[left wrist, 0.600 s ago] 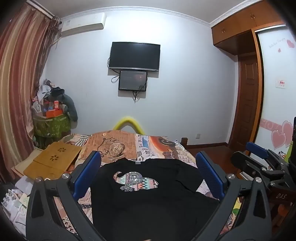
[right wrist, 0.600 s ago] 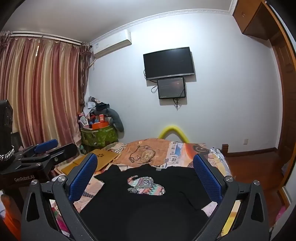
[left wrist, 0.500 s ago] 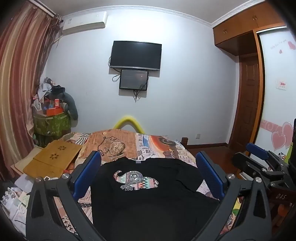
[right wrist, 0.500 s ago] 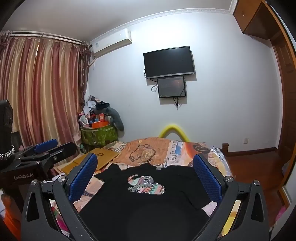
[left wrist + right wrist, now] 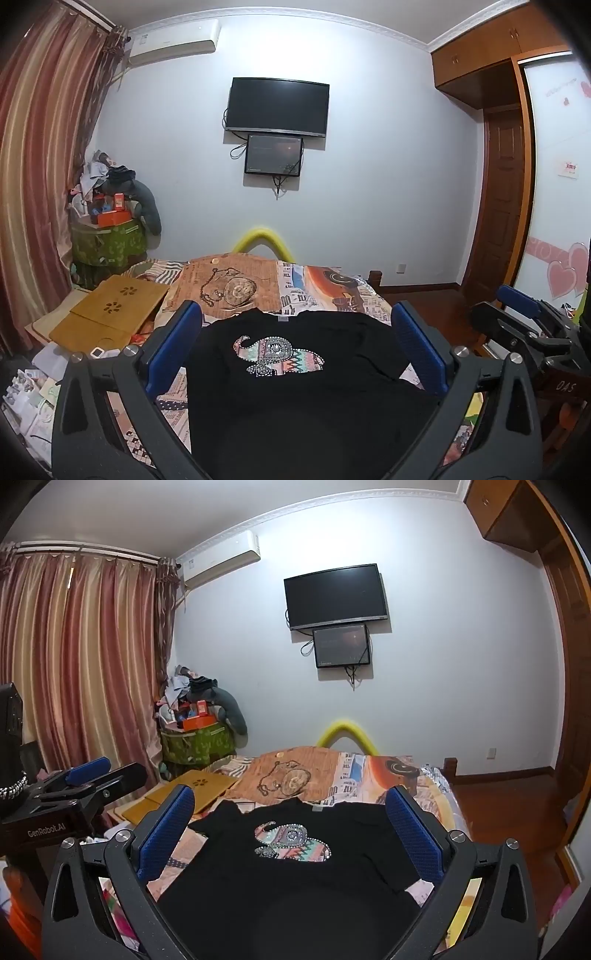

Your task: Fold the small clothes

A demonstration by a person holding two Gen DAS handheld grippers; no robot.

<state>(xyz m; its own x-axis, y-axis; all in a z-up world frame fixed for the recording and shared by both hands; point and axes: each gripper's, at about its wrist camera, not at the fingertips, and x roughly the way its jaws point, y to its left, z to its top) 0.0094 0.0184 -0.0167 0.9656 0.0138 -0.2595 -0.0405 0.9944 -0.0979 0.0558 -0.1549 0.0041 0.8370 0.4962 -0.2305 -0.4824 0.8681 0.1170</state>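
The black shirt lies flat and unfolded on the bed at lower centre, both the left gripper and right gripper gaping wide and empty above it, so folding seems yet to start, next calling for pinching an edge.

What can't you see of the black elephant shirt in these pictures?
- Left wrist view: the black shirt's bottom hem is cut off by the lower edge.
- Right wrist view: its far sleeve is partly hidden behind the right gripper's blue finger.
- Neck label: too small to read.
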